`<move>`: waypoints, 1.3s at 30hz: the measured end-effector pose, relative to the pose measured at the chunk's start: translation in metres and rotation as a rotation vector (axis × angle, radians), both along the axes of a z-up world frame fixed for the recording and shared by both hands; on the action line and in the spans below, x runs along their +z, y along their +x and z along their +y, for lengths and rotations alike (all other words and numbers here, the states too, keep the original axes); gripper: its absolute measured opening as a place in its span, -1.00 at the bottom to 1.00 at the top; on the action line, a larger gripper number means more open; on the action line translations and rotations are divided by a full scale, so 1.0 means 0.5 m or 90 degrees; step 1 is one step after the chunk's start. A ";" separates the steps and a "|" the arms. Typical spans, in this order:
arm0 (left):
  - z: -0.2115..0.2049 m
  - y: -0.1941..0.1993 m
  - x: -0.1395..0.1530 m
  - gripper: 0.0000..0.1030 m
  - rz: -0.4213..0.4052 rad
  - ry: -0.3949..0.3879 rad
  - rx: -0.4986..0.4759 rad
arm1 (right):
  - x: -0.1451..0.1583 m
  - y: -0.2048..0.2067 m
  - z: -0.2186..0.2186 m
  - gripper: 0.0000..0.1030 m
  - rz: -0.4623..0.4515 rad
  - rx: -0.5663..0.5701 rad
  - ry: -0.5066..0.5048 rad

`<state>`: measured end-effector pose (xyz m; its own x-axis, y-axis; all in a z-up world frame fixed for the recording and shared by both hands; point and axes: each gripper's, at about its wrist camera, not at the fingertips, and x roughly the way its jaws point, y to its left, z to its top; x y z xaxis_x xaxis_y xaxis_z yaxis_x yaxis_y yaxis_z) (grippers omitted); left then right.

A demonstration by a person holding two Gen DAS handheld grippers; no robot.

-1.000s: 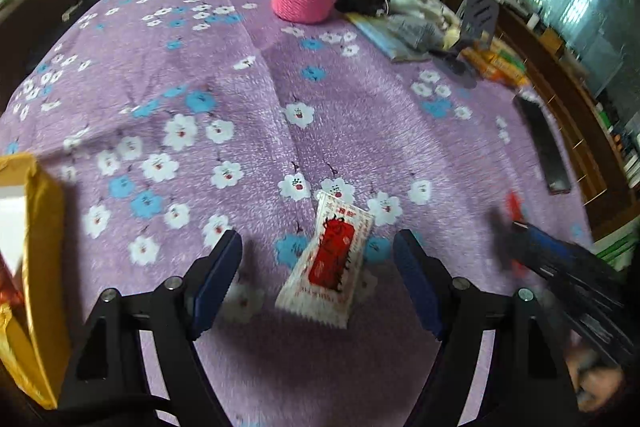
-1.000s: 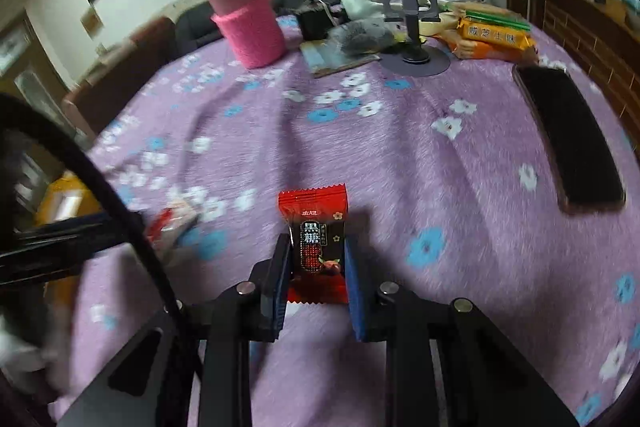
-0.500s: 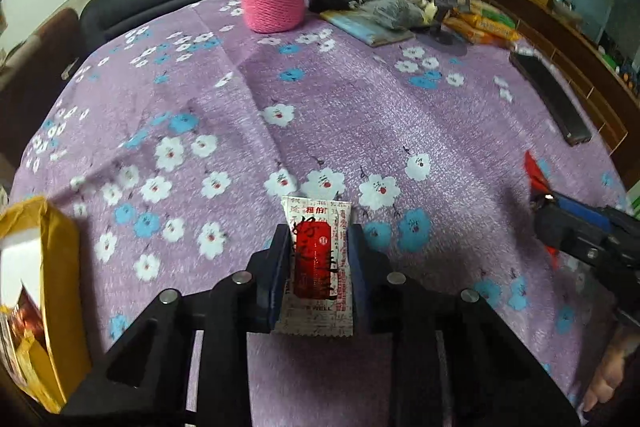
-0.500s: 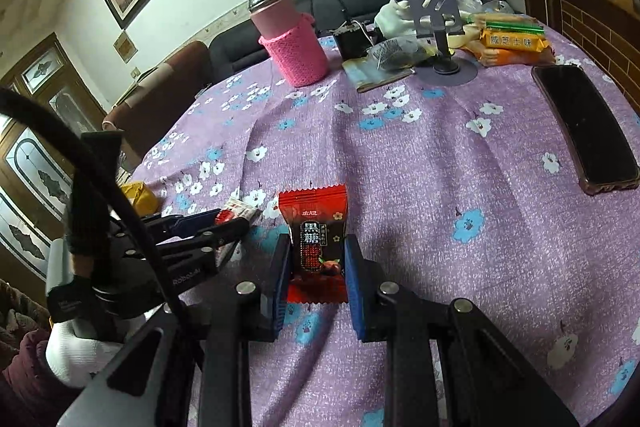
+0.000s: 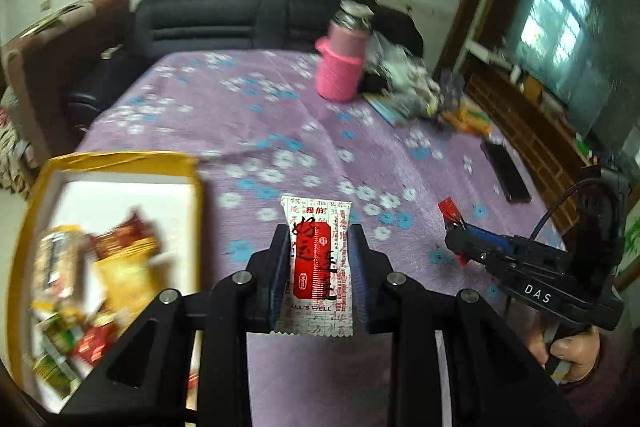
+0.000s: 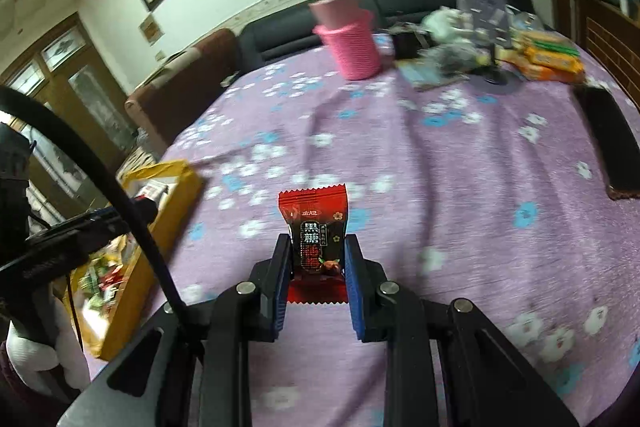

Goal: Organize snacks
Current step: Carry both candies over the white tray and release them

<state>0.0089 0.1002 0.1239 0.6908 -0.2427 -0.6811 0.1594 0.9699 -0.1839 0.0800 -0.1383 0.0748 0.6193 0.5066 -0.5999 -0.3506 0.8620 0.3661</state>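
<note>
A white sachet [image 5: 318, 259] is pinched in the left claw [image 5: 319, 279] and a red sweet [image 6: 314, 241] in the right claw [image 6: 315, 275], both lifted for dropping into the yellow box [image 5: 120, 161] at the table's left edge.

The white-and-red snack sachet [image 5: 317, 259] carries a line in Latin letters near its lower edge that reads "ALL'S WELL"; a letter before it may be hidden by the pad. Above it stand printed Chinese characters, "雅伯" at the top in red, and larger black brush-style characters across the red panel, not surely legible. The body of the right tool [image 5: 460, 239], seen from the left wrist, bears white letters "DAS". The red-and-black candy wrapper [image 6: 315, 227] shows small Chinese print, too fine to read.
</note>
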 end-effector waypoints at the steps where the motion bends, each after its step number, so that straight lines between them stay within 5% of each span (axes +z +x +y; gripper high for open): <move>1: 0.025 -0.016 0.009 -0.40 -0.009 -0.002 0.016 | 0.013 -0.009 0.021 -0.53 -0.008 0.012 -0.005; 6: 0.159 -0.071 0.023 -0.40 -0.029 -0.015 0.096 | 0.068 -0.050 0.139 -0.53 -0.038 0.081 -0.021; 13: 0.305 -0.109 -0.038 -0.39 0.005 -0.041 0.181 | 0.084 -0.080 0.318 -0.54 -0.031 0.173 -0.037; 30: 0.381 -0.107 -0.120 -0.37 0.048 -0.091 0.210 | 0.009 -0.008 0.570 -0.53 0.025 0.224 -0.100; 33: 0.390 -0.111 -0.118 -0.27 0.049 -0.104 0.219 | -0.003 0.007 0.594 -0.53 0.025 0.224 -0.105; 37: 0.401 -0.122 -0.105 0.30 0.042 -0.128 0.227 | -0.008 0.027 0.599 -0.39 0.033 0.215 -0.073; 39: 0.398 -0.132 -0.095 0.32 0.030 -0.124 0.228 | 0.001 0.027 0.586 -0.33 0.034 0.207 -0.049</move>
<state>-0.0573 0.2992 0.0762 0.7240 -0.1209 -0.6791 -0.1945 0.9088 -0.3692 0.0934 0.1547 0.0752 0.3993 0.6243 -0.6715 -0.5941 0.7340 0.3290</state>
